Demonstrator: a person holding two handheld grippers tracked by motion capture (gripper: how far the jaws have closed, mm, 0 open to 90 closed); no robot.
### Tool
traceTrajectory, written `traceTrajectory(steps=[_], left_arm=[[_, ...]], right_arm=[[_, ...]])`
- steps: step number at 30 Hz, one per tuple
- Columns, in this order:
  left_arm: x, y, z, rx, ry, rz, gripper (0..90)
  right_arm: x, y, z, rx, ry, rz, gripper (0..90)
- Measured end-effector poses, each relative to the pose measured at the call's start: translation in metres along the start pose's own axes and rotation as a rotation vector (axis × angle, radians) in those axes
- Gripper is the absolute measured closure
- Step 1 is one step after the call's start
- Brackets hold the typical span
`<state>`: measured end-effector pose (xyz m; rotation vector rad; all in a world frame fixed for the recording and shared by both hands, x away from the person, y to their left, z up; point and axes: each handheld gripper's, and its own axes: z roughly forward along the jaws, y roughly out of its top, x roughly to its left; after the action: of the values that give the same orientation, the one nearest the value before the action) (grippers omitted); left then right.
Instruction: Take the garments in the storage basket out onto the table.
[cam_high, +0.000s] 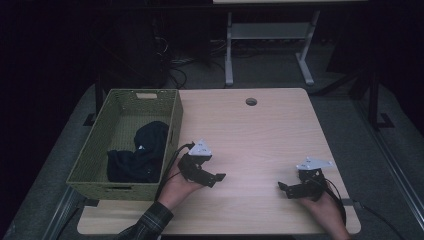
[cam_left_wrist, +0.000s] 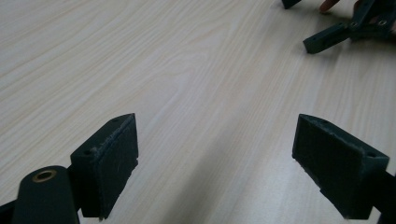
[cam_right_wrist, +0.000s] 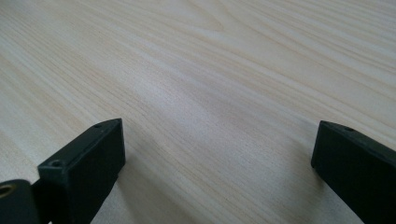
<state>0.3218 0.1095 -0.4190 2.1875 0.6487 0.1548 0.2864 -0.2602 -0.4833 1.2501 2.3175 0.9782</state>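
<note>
A green woven basket (cam_high: 95, 155) stands on the left part of the wooden table (cam_high: 250, 135), with a dark, crumpled garment (cam_high: 137, 155) lying inside it. Just right of the basket my left gripper (cam_high: 212, 177) rests low over the table, open, with nothing between its jaws (cam_left_wrist: 217, 163). Near the table's front right my right gripper (cam_high: 285, 189) is also open and empty, its jaws wide apart over bare wood (cam_right_wrist: 217, 163). In the left gripper view, the right gripper (cam_left_wrist: 327, 39) shows at the top right with a hand behind it.
A round cable hole (cam_high: 251, 101) sits near the table's far edge. Beyond the table stand the white legs of another desk (cam_high: 229, 50) and some cables on the dark floor. Bare wood lies between the two grippers.
</note>
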Motion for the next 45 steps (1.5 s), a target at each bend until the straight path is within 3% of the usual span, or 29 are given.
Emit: traceTrajectory(steps=[19,28,45], left_arm=[[0.001,0.014,-0.009,0.011,-0.001,0.004,14.0],[0.000,0.024,-0.017,0.026,0.009,0.036,14.0],[0.005,0.036,-0.030,0.037,0.010,0.051,14.2]], right_arm=[[0.000,0.000,0.000,0.000,0.000,0.000,2.2],[0.000,0.000,0.000,0.000,0.000,0.001,2.2],[0.000,0.000,0.000,-0.001,0.000,0.000,2.2]])
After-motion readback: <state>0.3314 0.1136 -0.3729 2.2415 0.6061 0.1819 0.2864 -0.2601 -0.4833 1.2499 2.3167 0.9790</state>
